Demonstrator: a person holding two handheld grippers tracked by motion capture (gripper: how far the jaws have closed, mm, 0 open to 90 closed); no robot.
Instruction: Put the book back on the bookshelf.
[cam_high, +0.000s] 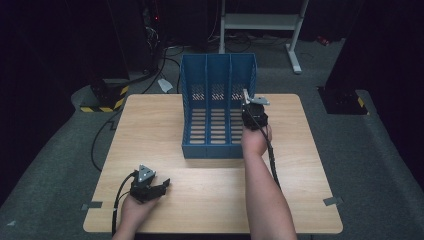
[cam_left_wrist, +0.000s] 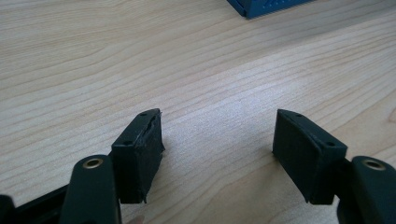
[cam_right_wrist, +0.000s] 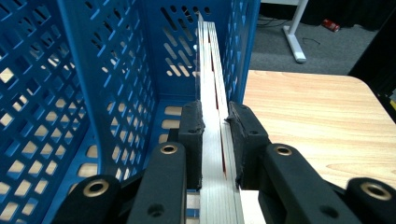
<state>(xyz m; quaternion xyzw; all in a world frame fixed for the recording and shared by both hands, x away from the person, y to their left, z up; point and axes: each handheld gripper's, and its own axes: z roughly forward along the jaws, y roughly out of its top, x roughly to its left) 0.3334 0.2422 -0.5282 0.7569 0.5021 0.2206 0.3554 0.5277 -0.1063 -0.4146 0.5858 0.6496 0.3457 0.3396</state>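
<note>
A blue perforated file rack (cam_high: 218, 67) with three slots stands on the far middle of the wooden table (cam_high: 200, 200). My right gripper (cam_right_wrist: 215, 116) is shut on a thin stack of white-edged booklets (cam_right_wrist: 212, 70). The stack stands on edge in the rack's (cam_right_wrist: 107, 70) right-hand slot, close to the right wall. From above, the right gripper (cam_high: 246, 102) sits at the rack's front right corner. My left gripper (cam_high: 162, 187) rests low at the table's front left. It is open (cam_left_wrist: 217, 135), with bare wood between the jaws and a corner of the rack (cam_left_wrist: 261, 5) far ahead.
A white metal stand (cam_high: 260, 22) is on the floor behind the table, with cables (cam_high: 165, 60) and a yellow-black striped base (cam_high: 107, 97) at the back left. Grey tape marks (cam_high: 332, 201) sit near the table's front corners. Bare wood lies between rack and front edge.
</note>
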